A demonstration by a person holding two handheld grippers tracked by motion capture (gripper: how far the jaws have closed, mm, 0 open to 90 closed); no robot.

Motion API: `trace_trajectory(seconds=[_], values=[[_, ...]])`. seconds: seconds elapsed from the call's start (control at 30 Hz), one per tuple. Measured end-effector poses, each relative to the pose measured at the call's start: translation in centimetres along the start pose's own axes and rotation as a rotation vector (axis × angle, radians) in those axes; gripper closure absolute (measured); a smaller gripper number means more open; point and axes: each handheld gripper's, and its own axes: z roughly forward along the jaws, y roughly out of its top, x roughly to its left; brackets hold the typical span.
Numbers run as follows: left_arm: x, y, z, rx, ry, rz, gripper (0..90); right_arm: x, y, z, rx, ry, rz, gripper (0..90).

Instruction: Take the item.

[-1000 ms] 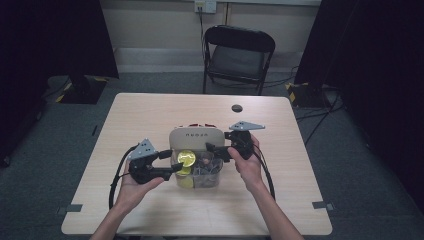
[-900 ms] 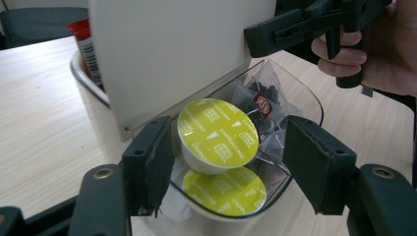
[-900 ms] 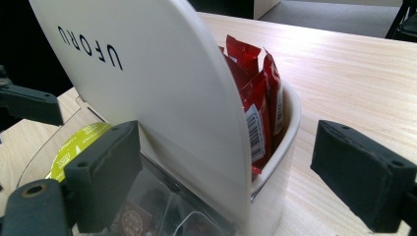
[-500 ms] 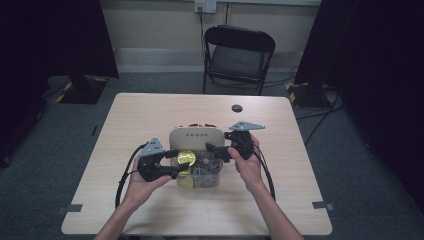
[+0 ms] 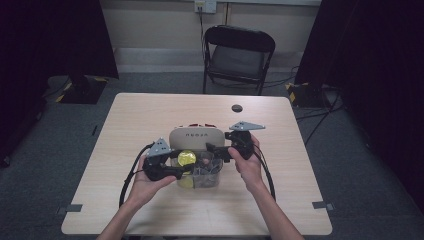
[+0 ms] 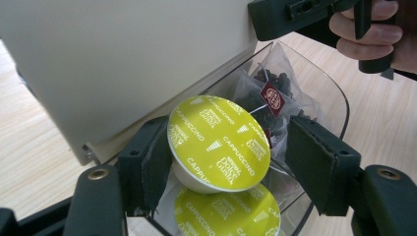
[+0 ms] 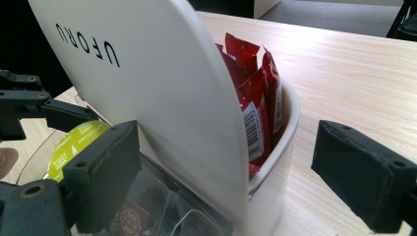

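Easing my left tool [image 6: 223, 162] open, I see the yellow capsule [image 6: 219, 142] loose between its pads above the clear tray [image 6: 339, 105] mid-table, toward the near edge. My right tool [image 7: 236, 169] gapes wide around the cream holder [image 7: 147, 78], so the drop looks imminent.

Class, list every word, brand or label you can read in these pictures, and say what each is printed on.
"CAPPUCCINO", repeated: yellow-green capsule lid.
"CAPPUCCINO": second capsule beneath it.
"UFORU", seen upside down: cream panel of the organiser.
Barcode digits on red sachets: too small.
Dark red tag on tea bag: blurred.
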Motion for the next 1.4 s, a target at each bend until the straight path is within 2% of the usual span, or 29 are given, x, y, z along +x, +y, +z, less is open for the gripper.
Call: trace_trajectory(seconds=[0.17, 0.43, 0.47, 0.6, 0.8, 0.93, 1.0, 1.07, 1.2, 1.4], values=[[0.0, 0.1, 0.2, 0.012, -0.002, 0.008, 33.8, 0.0, 0.0, 0.0, 0.0, -0.002, -0.001, 10.7], [-0.1, 0.0, 0.7, 0.028, -0.017, -0.005, 34.8, 0.0, 0.0, 0.0, 0.001, 0.0, 0.0, 10.7], [-0.1, 0.0, 0.6, 0.039, -0.012, 0.008, 35.5, 0.0, 0.0, 0.0, 0.001, 0.001, 0.0, 10.7], [-0.1, 0.0, 0.7, 0.028, -0.018, 0.009, 35.2, 0.0, 0.0, 0.0, 0.001, 0.001, 0.001, 10.6], [-0.3, 0.1, 0.8, 0.039, -0.007, 0.023, 33.4, -0.1, 0.0, 0.1, 0.001, 0.005, 0.004, 9.6], [-0.5, 0.1, 0.9, 0.041, 0.004, 0.034, 34.1, -0.1, 0.0, 0.1, 0.0, 0.002, 0.002, 9.6], [-0.5, 0.1, 0.9, 0.05, -0.005, 0.039, 37.2, -0.1, 0.0, 0.1, 0.0, 0.002, 0.003, 9.6], [-0.5, 0.1, 1.1, 0.035, -0.015, 0.023, 37.4, -0.1, 0.0, 0.1, 0.0, 0.002, 0.003, 9.6], [-0.4, 0.1, 1.2, 0.035, -0.011, 0.028, 37.6, -0.1, 0.0, 0.1, 0.0, 0.003, 0.001, 9.7], [-0.4, 0.1, 1.1, 0.032, -0.023, 0.012, 37.7, -0.1, 0.0, 0.1, 0.001, 0.002, 0.0, 9.7]])
